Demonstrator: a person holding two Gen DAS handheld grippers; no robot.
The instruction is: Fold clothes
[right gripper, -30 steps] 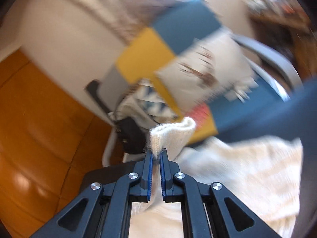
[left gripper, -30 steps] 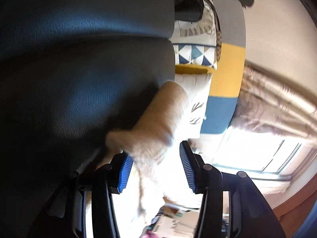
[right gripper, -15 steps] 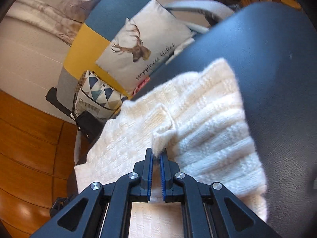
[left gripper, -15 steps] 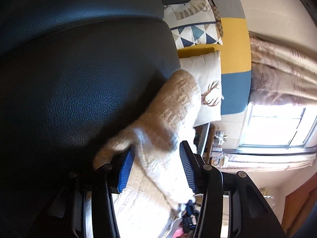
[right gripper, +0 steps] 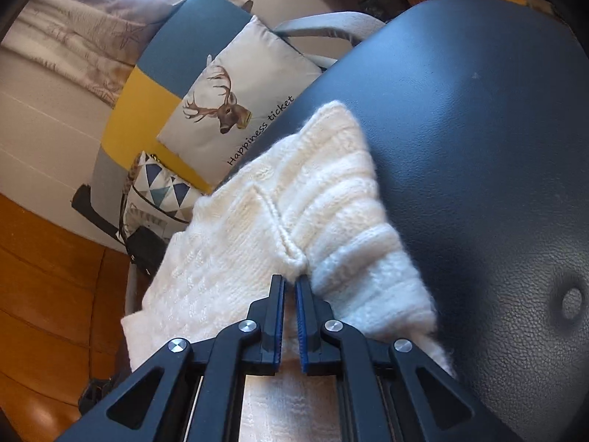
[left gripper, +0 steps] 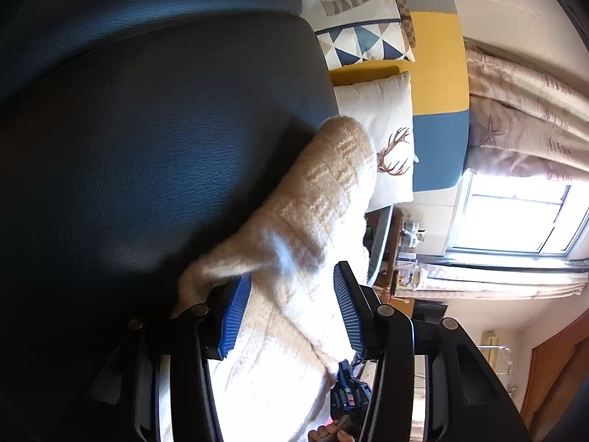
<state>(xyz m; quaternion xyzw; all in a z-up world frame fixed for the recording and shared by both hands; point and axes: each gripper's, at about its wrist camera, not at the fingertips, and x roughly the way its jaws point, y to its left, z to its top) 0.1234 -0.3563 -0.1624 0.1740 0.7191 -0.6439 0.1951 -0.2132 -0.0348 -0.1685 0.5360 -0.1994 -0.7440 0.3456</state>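
A cream knitted sweater [right gripper: 235, 250] lies on a black leather surface [right gripper: 478, 147], one part folded over the rest. My right gripper [right gripper: 289, 280] is shut on the folded edge, low over the sweater. In the left wrist view the sweater [left gripper: 324, 199] rises as a ridge between the blue pads of my left gripper [left gripper: 292, 280]. That gripper is open, its fingers wide apart on either side of the knit and close to the leather surface [left gripper: 147, 147].
Beyond the leather surface stands a blue, yellow and grey sofa [right gripper: 147, 92] with a deer cushion [right gripper: 235, 110] and a triangle-patterned cushion [right gripper: 162, 191]. A curtain [left gripper: 515, 129] and bright window [left gripper: 515, 217] are behind. Wooden floor [right gripper: 44, 276] lies to the left.
My right gripper has carried the sweater's edge from up in the air down onto the leather surface, folding it over. My left gripper stays open with the knit between its fingers.
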